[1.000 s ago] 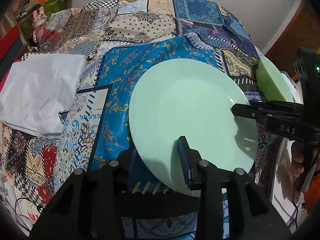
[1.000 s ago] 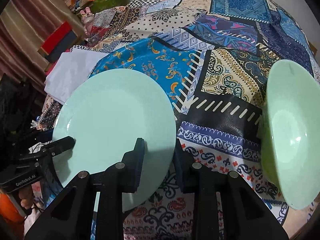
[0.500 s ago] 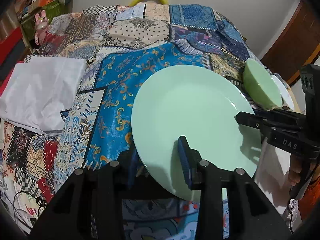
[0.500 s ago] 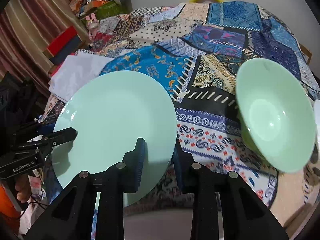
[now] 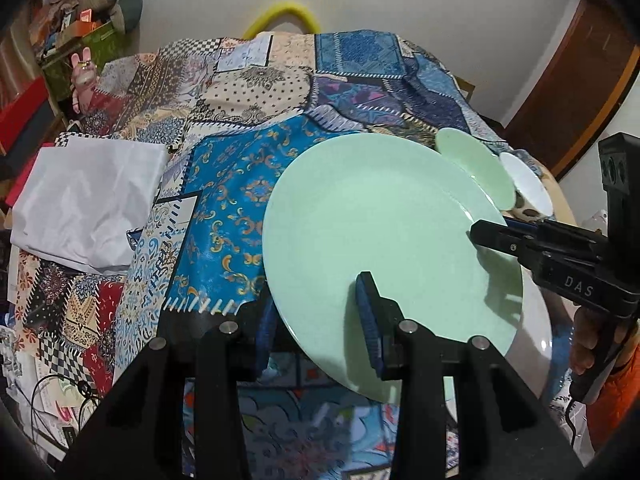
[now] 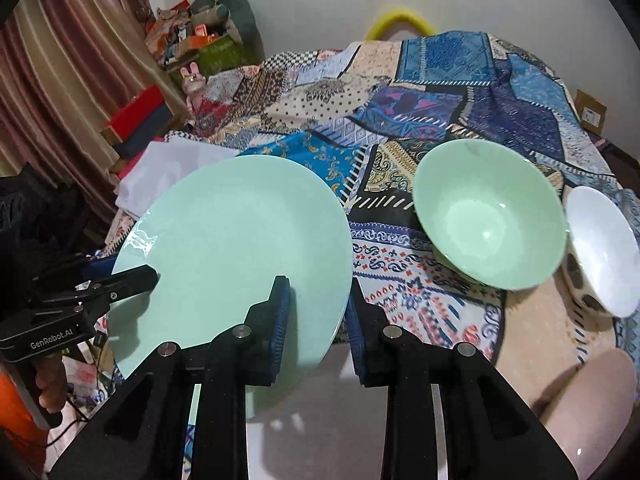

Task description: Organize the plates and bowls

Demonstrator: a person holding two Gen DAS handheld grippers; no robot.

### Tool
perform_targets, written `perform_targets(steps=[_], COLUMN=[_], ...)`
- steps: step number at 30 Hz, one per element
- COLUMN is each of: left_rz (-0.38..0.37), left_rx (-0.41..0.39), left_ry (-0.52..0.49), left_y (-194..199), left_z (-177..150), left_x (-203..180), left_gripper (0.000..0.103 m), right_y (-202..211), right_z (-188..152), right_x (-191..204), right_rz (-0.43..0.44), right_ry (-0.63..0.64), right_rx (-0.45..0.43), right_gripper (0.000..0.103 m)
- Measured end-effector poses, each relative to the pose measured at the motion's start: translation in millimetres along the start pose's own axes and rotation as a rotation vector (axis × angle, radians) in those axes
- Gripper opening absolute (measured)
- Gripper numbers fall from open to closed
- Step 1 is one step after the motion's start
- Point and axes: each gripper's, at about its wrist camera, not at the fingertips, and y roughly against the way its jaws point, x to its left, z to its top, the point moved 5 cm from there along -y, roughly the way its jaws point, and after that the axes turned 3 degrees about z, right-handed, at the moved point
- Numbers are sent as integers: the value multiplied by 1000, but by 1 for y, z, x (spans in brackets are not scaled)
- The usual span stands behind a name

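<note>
1. Left wrist view: left gripper [image 5: 320, 320] clamped on near rim of green plate [image 5: 384, 240]; one blue ribbed pad on top face, the other under the rim
2. Plate: round, smooth, glossy pale green, shallow raised rim; held tilted clear of the patchwork cloth [image 5: 224, 200] w/ both tools on opposite edges
3. Right gripper [image 5: 480, 236] enters from right side, black fingers closed on plate's far-right rim; white lettering "DAS" legible on its body; hand [image 5: 588, 344] on handle below, orange sleeve at frame edge
4. Right wrist view: right gripper [image 6: 316, 320] grips plate [image 6: 240, 248] at its near-right edge, rim between the ribbed blue pads; left gripper [image 6: 132, 280] pinches opposite edge, label reads "GenRobot.AI"
5. Green bowl [image 6: 488, 216]: glossy, round, flared wall, same pale green; sits on cloth [image 6: 400, 280] right of plate, apart from it
6. White bowl [image 6: 604, 252]: glossy white inside, dark spots on outer wall; just beside green bowl, right side
7. Cloth: printed patchwork, blue/cream/black panels, sheen like oilcloth, covers table
8. White folded sheet [image 5: 88, 200], creased, lies at cloth's left edge
9. Yellow curved hoop [image 5: 282, 14] behind table against wall
</note>
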Motion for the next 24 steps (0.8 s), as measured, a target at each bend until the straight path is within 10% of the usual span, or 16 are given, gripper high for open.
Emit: perform_targets(steps=[24], left_rz=[-42], left_rx=[-18], left_ry=[-61], left_y=[44], left_z=[-31], left_x=[-67], left_gripper=[38], right_y=[74], right_z=[-45], right_x=[-17], right_rz=[-39], right_ry=[-47], right_rx=[-88], right_gripper=[25])
